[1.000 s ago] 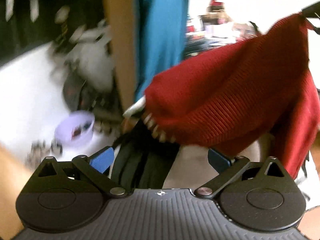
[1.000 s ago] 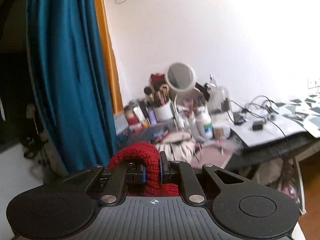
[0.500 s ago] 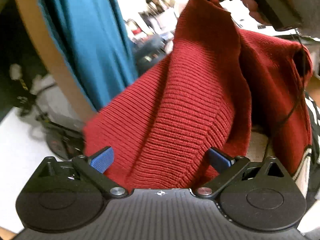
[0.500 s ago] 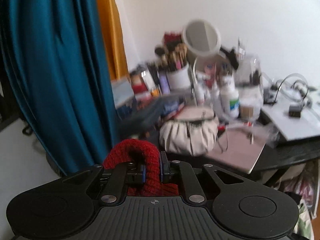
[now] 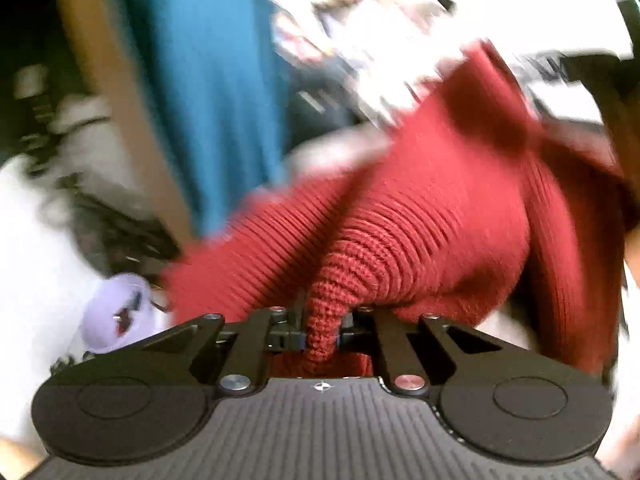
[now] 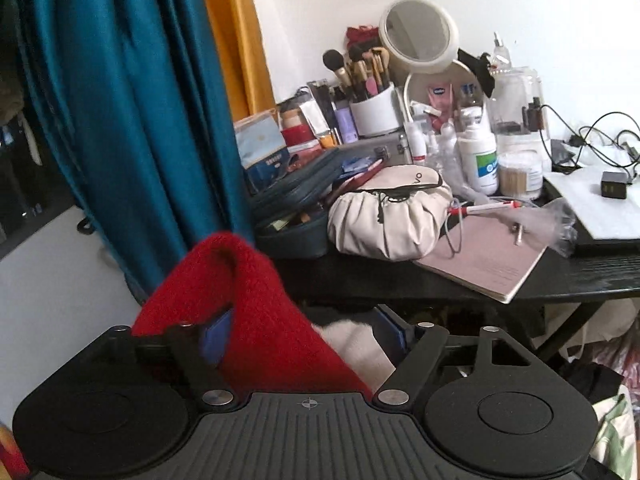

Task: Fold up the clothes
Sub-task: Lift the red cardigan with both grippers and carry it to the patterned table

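A red ribbed knit sweater [image 5: 420, 220] hangs in the air across the left wrist view. My left gripper [image 5: 322, 338] is shut on a bunched fold of it, and the knit stretches up and to the right. In the right wrist view my right gripper [image 6: 308, 332] is open, its blue pads spread wide. A corner of the red sweater [image 6: 248, 304] still drapes over its left finger [image 6: 216, 336].
A teal curtain [image 6: 120, 112] hangs at left beside an orange one [image 6: 236, 40]. A black desk [image 6: 580, 276] holds a cream pouch [image 6: 388, 216], brushes in a white cup [image 6: 372, 112], a round mirror [image 6: 420, 36], bottles, cables and a notebook [image 6: 488, 260]. A lilac bowl [image 5: 116, 312] sits low left.
My left gripper has closed on a fold of the sweater. My right gripper has opened, and the knit it pinched now only drapes over its left finger.
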